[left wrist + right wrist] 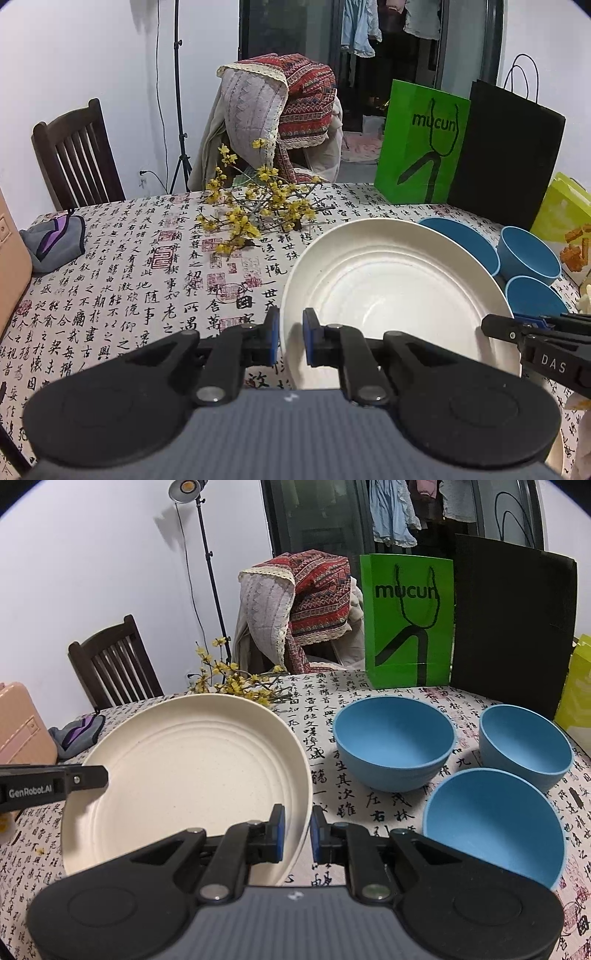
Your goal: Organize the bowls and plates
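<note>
A cream ridged plate (399,291) (192,768) is held by both grippers and seems lifted a little off the tablecloth. My left gripper (291,336) is shut on its left rim, with one blue pad on each side of the edge. At the opposite rim my right gripper (297,830) is shut on the plate the same way. Each gripper shows in the other's view: the right gripper (495,326) and the left gripper (99,775). Three blue bowls (395,738) (524,742) (495,823) stand upright and apart on the table, right of the plate.
A yellow flowering branch (255,206) lies behind the plate. At the table's far edge stand a green paper bag (406,620), a black bag (513,627) and a yellow bag (580,686). A grey-purple pouch (55,240) lies at the far left. Chairs stand behind the table.
</note>
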`<state>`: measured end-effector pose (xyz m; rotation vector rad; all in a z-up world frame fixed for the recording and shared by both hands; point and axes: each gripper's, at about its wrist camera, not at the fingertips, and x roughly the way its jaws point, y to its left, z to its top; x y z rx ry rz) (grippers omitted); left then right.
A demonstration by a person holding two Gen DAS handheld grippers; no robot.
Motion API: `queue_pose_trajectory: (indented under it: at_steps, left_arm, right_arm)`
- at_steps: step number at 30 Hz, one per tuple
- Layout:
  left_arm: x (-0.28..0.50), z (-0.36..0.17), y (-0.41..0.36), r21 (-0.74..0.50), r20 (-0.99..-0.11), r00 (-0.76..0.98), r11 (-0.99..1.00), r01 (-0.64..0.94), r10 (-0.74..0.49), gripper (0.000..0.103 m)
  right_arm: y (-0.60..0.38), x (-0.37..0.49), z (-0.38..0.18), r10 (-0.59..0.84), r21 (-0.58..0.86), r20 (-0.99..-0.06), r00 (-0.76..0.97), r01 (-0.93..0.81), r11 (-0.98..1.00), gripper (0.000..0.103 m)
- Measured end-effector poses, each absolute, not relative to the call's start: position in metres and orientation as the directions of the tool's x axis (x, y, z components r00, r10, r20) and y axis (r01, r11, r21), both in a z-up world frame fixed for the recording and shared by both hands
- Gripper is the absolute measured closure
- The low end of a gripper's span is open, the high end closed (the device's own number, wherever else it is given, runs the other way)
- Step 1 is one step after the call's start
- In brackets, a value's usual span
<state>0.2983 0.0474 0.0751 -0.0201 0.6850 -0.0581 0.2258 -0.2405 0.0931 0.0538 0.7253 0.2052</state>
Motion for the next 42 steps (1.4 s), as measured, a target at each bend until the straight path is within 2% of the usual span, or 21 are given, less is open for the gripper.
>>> queue_pose_trajectory:
  at_steps: [42]
  left_arm:
    - [0.250, 0.073, 0.006, -0.052, -0.623, 0.773, 0.992, 0.114, -0.121, 0.090]
  right_arm:
    - [-0.288, 0.171, 0.092, 0.172, 0.127, -0.637, 0.751, -0.118, 0.985, 0.089]
